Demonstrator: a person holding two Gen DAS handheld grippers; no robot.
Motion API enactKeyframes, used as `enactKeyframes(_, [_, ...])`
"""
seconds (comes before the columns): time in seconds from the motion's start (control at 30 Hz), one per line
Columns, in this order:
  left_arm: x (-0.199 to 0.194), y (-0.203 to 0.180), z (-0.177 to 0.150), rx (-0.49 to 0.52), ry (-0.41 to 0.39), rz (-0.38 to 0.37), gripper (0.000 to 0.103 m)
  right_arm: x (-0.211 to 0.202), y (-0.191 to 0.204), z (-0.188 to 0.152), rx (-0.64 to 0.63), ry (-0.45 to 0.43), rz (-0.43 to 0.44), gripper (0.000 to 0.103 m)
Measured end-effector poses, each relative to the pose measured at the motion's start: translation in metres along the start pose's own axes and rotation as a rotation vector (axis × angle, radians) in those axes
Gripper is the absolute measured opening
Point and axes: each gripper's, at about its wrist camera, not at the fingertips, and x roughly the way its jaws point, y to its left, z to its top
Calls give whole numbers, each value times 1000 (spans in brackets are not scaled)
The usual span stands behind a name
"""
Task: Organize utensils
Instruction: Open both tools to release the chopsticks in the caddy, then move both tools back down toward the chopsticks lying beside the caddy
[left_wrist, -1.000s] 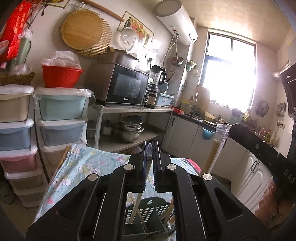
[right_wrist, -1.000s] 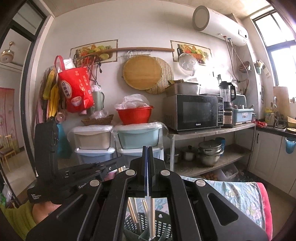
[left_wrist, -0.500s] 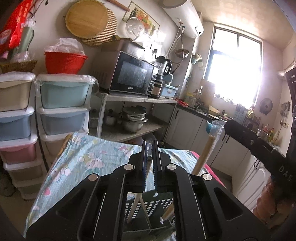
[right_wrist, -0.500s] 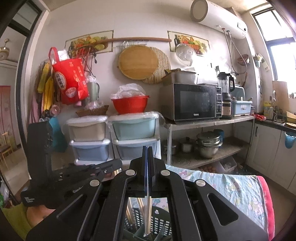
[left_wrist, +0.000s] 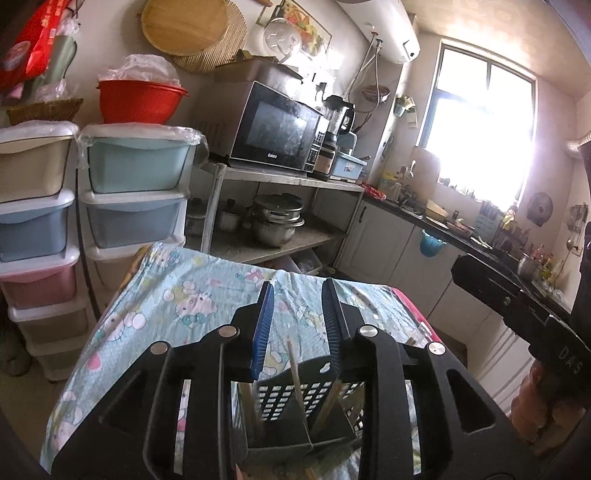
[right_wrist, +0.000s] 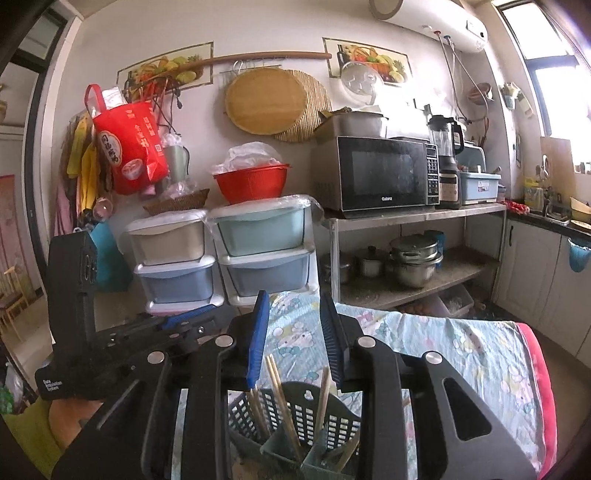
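A dark green slotted utensil holder (left_wrist: 295, 402) stands on the table just under both grippers; it also shows in the right wrist view (right_wrist: 295, 417). Several wooden chopsticks (right_wrist: 280, 398) stand in its compartments; one chopstick (left_wrist: 295, 373) shows in the left wrist view. My left gripper (left_wrist: 297, 328) is open and empty above the holder. My right gripper (right_wrist: 295, 332) is open and empty above it too. The left gripper's body (right_wrist: 110, 339) shows at the left of the right wrist view, the right gripper's body (left_wrist: 517, 302) at the right of the left wrist view.
The table carries a light blue cartoon-print cloth (left_wrist: 166, 295) with a red edge (right_wrist: 535, 369). Behind it stand stacked plastic drawers (right_wrist: 258, 251), a metal shelf with a microwave (right_wrist: 384, 173) and pots (right_wrist: 413, 258), and kitchen counters (left_wrist: 424, 236) at the right.
Both grippers have opened and let go of the chopsticks they held, which now stand in the holder. Both grippers have dropped lower and tilted down toward the table.
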Motion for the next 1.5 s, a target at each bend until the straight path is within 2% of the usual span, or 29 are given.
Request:
enactKeyframes(0.17, [-1,2,-4,-8,9,9,40,-2,-6,-8,17,17,-4,28])
enactKeyframes(0.47, [-5,4,-13,-13,23,14,55,-9,-10,-23,29,47,-10,29])
enactKeyframes(0.53, [-6,4,-16,-13,29,14,60,-10,-11,-27,32,56,-12,30])
enactKeyframes(0.63, [-7,4,-21,-11,37,13,62,-13,-14,-33,41,69,-15,32])
enactKeyframes(0.73, [-8,3,-26,-11,47,11,70,-16,-16,-39,48,84,-19,36])
enactKeyframes(1.0, [-17,2,-36,-16,54,1,76,-24,-20,-52,65,108,-30,39])
enactKeyframes(1.07, [-19,2,-37,-17,55,0,84,-27,-21,-54,68,109,-33,40])
enactKeyframes(1.13, [-20,2,-38,-19,53,-3,88,-31,-22,-56,70,109,-38,46])
enactKeyframes(1.23, [-24,1,-41,-20,52,-6,92,-35,-22,-58,71,110,-44,47])
enactKeyframes(1.33, [-27,1,-44,-20,54,-8,92,-40,-23,-61,77,112,-47,51])
enactKeyframes(1.5, [-32,-2,-52,-15,62,-6,92,-48,-22,-67,78,120,-51,53])
